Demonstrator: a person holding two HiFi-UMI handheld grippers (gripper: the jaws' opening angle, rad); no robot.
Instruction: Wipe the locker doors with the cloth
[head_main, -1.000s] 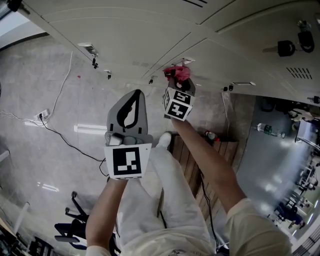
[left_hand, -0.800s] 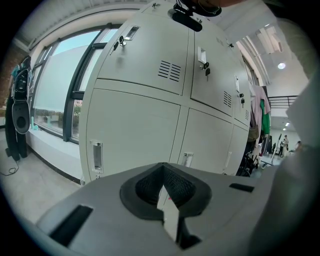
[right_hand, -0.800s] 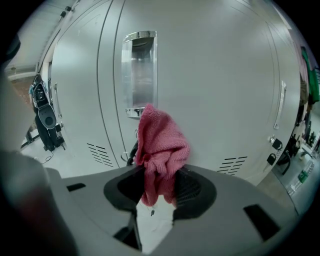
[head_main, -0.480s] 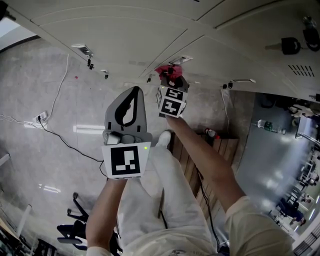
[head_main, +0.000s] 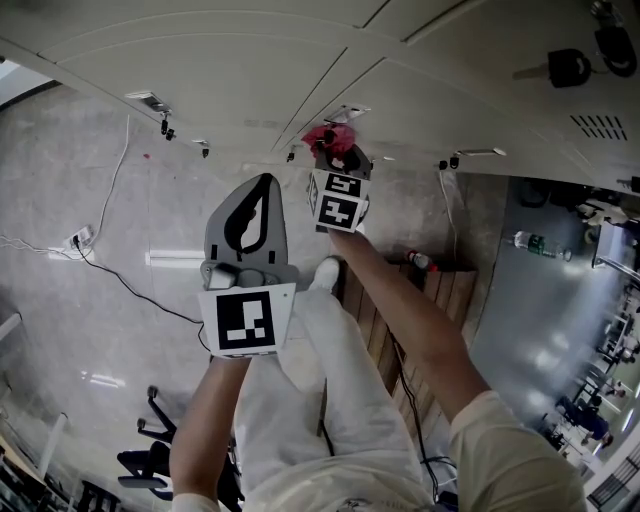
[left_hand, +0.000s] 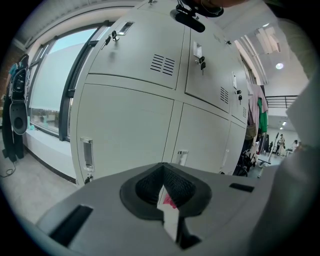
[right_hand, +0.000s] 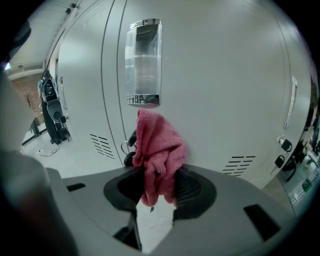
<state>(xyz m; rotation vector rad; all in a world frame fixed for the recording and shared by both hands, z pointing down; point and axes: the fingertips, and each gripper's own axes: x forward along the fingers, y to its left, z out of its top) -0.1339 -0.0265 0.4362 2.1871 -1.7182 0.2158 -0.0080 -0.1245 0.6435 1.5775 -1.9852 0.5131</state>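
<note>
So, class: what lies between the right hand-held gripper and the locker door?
The pink cloth, which the right hand-held gripper clamps, bunches up before the locker door; the right gripper view shows it.

Cloth (head_main: 322, 135) partly hidden — (behind right tool (head_main: 338, 158)).

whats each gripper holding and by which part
The right gripper has its jaws shut on the pink cloth, pinching its bunched lower end. The left gripper holds nothing.

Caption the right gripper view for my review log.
Right gripper clamps a pink cloth at a locker door, below its metal handle.
</note>
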